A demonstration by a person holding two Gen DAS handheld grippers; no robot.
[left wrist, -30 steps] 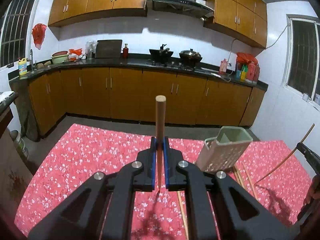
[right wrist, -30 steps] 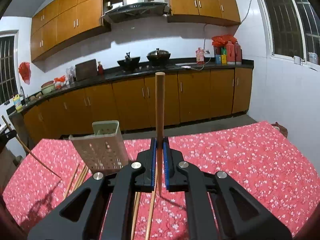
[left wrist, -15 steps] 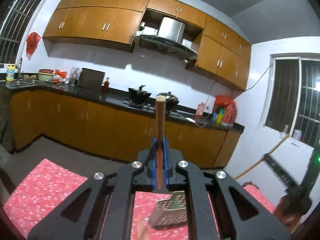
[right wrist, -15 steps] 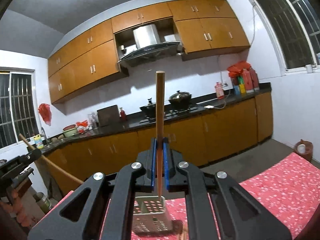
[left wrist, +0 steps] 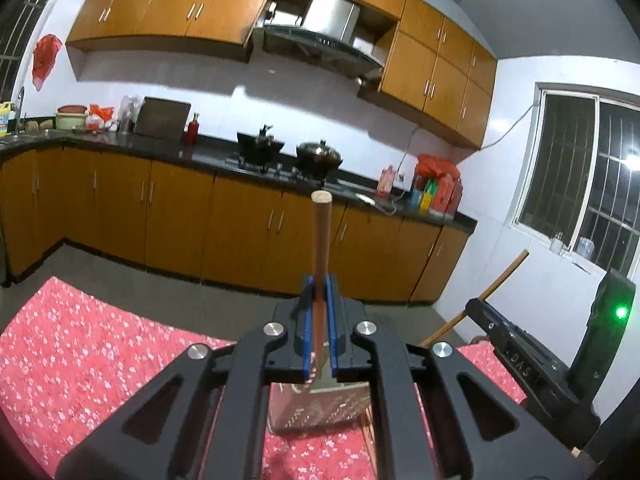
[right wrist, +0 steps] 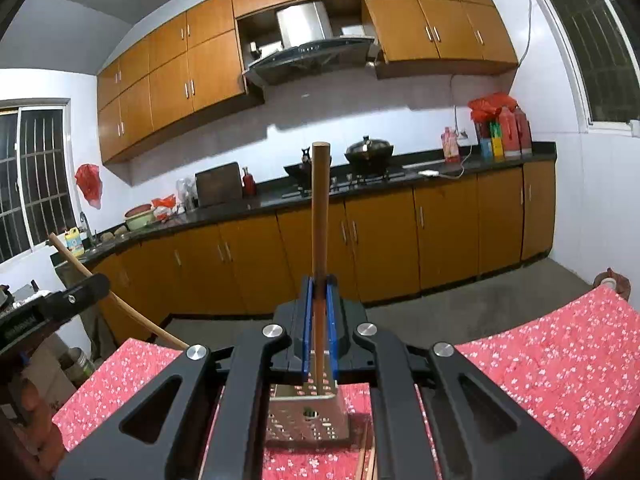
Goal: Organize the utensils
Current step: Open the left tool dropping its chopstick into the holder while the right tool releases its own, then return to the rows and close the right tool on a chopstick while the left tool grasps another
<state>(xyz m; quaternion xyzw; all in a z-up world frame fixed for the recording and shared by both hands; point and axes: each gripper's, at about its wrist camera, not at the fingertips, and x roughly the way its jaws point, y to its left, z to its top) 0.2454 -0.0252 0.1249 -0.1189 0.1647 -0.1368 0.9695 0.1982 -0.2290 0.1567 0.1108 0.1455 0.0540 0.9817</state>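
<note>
Left wrist view: both fingers (left wrist: 319,332) stay clamped on chopsticks (left wrist: 321,240); holder (left wrist: 320,408) now nearer.

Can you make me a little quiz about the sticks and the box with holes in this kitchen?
1. True or false: the left gripper is empty.
2. What does the right gripper hold? A) a spoon B) a wooden chopstick C) a red bottle
3. Fill in: the holder with holes stands on a red ____ cloth.

Key: 1 false, it is shut on a chopstick. 2 B. 3 flowered.
</note>
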